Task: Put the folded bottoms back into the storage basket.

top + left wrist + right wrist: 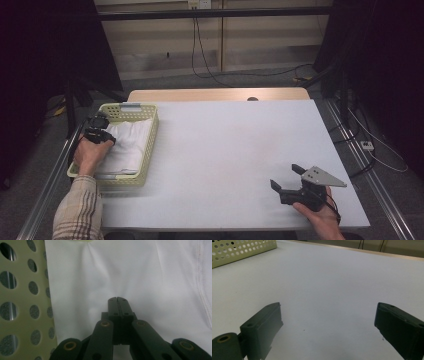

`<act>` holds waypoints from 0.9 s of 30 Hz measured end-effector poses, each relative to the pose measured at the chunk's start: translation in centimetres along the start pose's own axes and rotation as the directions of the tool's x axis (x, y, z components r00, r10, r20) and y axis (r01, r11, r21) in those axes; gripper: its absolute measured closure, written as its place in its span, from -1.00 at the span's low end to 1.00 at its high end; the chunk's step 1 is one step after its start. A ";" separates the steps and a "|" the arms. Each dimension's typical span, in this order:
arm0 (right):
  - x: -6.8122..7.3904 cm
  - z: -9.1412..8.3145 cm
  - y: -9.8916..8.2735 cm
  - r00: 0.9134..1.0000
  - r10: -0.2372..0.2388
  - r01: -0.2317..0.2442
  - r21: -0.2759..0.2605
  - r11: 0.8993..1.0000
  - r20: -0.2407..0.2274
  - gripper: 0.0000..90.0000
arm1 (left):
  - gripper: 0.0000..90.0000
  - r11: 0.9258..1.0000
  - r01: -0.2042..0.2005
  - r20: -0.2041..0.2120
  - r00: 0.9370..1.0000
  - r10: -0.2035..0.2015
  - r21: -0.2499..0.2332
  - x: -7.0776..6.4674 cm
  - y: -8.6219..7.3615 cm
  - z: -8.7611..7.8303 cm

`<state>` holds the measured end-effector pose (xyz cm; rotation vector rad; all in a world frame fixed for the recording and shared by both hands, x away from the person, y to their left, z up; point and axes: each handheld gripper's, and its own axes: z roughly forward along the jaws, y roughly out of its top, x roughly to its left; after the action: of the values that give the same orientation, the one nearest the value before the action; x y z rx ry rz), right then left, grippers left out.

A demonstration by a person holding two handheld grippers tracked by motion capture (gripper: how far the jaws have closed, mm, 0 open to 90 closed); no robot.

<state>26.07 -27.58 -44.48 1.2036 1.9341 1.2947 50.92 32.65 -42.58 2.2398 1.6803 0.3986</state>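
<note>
A: Starting at the left: what is going on in the basket (150,145)?

B: The left gripper (98,131) is down inside it, near its far end, with its jaws pressed together in the left gripper view (117,300). The tips sit against the white cloth (140,277) lying in the basket, with creases running out from them. I read that as a pinch on a fold of the cloth, though the tips hide whether any fabric is between them.

A: So which step is this?

B: I'd judge it the grasp, just before the lift. The cloth lies flat in the basket, close beside its perforated wall (22,305).

A: What does the next move call for?

B: Raising the pinch straight up, high enough for the cloth to clear the basket rim, then carrying it rightward over the bare table (235,145). A thin pinch may slip, so a slow lift seems wise.

A: And to the right of the basket?

B: The right gripper (287,177) rests well apart from the basket, near the table's front right corner, jaws spread wide and holding nothing. In the right gripper view (328,325) it faces back toward the basket (239,250), likely waiting to take a second corner.
</note>
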 end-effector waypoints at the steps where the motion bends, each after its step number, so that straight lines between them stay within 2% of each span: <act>1: 0.0 0.0 0.0 1.000 0.000 0.000 0.000 1.000 0.000 -0.84 | 1.00 1.000 0.010 0.004 1.000 -0.010 -0.006 0.0 -0.1 0.0; 2: 0.0 0.0 0.0 1.000 0.000 0.000 0.001 1.000 0.000 -0.84 | 1.00 1.000 0.012 0.007 1.000 -0.012 -0.008 0.0 -0.1 0.0; 4: 0.0 0.1 0.0 1.000 -0.004 0.004 0.003 1.000 -0.001 -0.84 | 1.00 1.000 -0.015 0.009 1.000 0.015 -0.003 0.0 -0.1 -0.1; 7: -0.1 0.1 0.0 1.000 0.000 0.000 0.003 1.000 -0.001 -0.84 | 0.88 0.999 -0.035 0.023 0.999 0.035 -0.008 -0.4 0.0 -0.2; 8: -0.1 0.1 0.0 1.000 0.007 -0.007 0.002 1.000 -0.001 -0.84 | 0.86 0.999 -0.031 0.025 0.999 0.031 -0.008 -0.4 0.0 -0.3; 10: -0.1 0.2 0.0 1.000 0.003 -0.003 0.004 1.000 -0.003 -0.84 | 0.80 0.998 -0.047 0.019 0.999 0.047 -0.030 -0.3 0.0 -0.3; 11: -0.1 0.2 0.0 1.000 0.005 -0.005 0.003 1.000 -0.002 -0.84 | 0.78 0.998 -0.057 0.021 0.998 0.057 -0.023 -0.2 0.0 -0.5; 13: -0.1 0.1 0.0 1.000 0.002 -0.002 0.002 1.000 -0.003 -0.84 | 0.75 0.998 -0.052 0.020 0.998 0.053 -0.029 -0.3 -0.2 -0.5; 15: -0.1 0.0 0.0 1.000 0.009 -0.009 0.000 1.000 0.001 -0.84 | 0.64 0.998 -0.052 0.022 0.998 0.053 -0.044 -0.2 -0.2 -0.7; 16: -0.2 0.0 0.0 1.000 0.009 -0.009 -0.002 1.000 0.001 -0.84 | 0.60 0.997 -0.032 0.029 0.999 0.034 -0.063 -0.1 -0.2 -0.8; 18: -0.3 0.0 -0.1 1.000 0.015 -0.015 -0.004 1.000 0.003 -0.84 | 0.52 0.995 -0.024 0.036 0.999 0.028 -0.098 0.0 -0.2 -1.2; 21: -0.3 0.1 0.0 1.000 0.015 -0.015 -0.002 1.000 0.002 -0.84 | 0.40 0.991 -0.034 0.065 0.997 0.042 -0.126 0.1 -0.2 -1.7; 22: -0.2 0.1 0.0 1.000 0.015 -0.015 -0.001 1.000 0.002 -0.84 | 0.36 0.991 -0.041 0.064 0.997 0.049 -0.124 0.2 -0.2 -1.9; 24: -0.2 0.1 -0.1 1.000 0.015 -0.015 0.001 1.000 0.003 -0.84 | 0.29 0.988 -0.047 0.057 0.997 0.057 -0.150 0.3 -0.2 -2.2; 25: -0.3 0.1 -0.1 1.000 0.013 -0.013 -0.002 1.000 0.006 -0.84 | 0.26 0.986 -0.030 0.071 0.997 0.042 -0.164 0.3 -0.2 -2.3; 27: -0.3 0.0 -0.1 1.000 0.015 -0.015 -0.002 1.000 0.006 -0.84 | 0.13 0.982 -0.036 0.076 0.996 0.051 -0.187 0.3 -0.2 -2.6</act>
<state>26.21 -27.85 -44.56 1.2224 1.9224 1.2984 49.83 33.21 -40.30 2.1300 1.4911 0.4501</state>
